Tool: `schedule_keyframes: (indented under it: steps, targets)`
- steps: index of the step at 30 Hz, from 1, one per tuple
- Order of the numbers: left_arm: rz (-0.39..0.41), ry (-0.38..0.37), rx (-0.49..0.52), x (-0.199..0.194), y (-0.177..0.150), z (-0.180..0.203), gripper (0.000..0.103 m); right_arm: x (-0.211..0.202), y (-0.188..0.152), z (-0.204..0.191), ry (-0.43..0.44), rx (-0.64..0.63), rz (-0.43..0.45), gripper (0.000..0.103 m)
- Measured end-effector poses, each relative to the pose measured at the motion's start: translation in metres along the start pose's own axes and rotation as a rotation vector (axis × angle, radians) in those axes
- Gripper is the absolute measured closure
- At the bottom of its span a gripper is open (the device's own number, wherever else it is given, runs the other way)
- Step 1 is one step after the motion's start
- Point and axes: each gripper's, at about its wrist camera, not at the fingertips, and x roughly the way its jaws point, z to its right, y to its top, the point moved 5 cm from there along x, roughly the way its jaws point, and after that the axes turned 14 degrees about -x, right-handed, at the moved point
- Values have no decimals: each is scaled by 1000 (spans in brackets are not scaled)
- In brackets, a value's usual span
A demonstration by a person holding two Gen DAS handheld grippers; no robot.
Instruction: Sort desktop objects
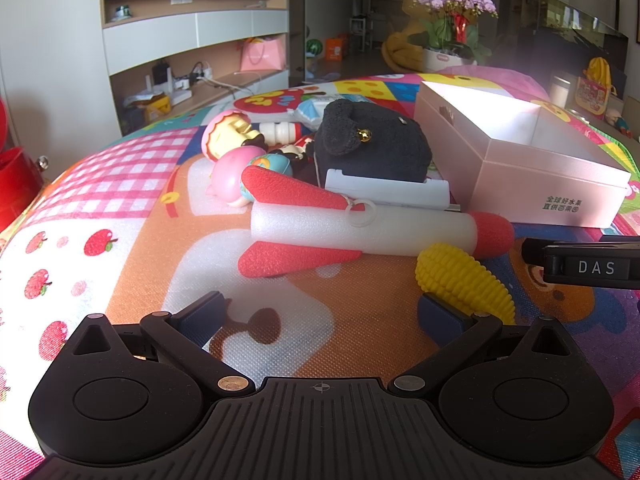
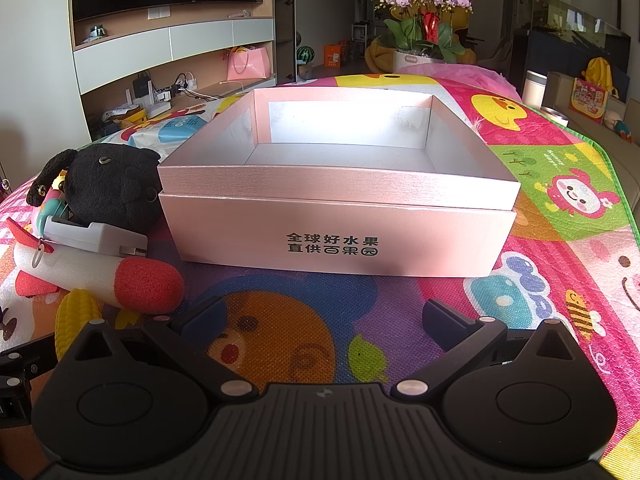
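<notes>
Left of the pink box (image 2: 336,236) lies the foam rocket (image 1: 360,228): light, squashy, best pinched across its white body. Left gripper (image 1: 320,316) and right gripper (image 2: 324,316) gape wide, empty.

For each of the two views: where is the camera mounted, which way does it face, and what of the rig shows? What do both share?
Left wrist: on the left tool, looking forward and down at the toy pile: foam rocket, corn, black plush. Its open fingers show, plus the right tool's edge.
Right wrist: on the right tool, facing the empty pink box. Its open fingers show.
Shared: rocket, corn, plush, box, play mat.
</notes>
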Motion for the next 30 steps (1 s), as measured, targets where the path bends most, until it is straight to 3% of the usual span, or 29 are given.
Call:
schedule_keyframes:
  steps: [30]
  targets:
    - [1, -2, 0, -4, 0, 2, 0, 1, 0, 0, 0, 0, 0, 0]
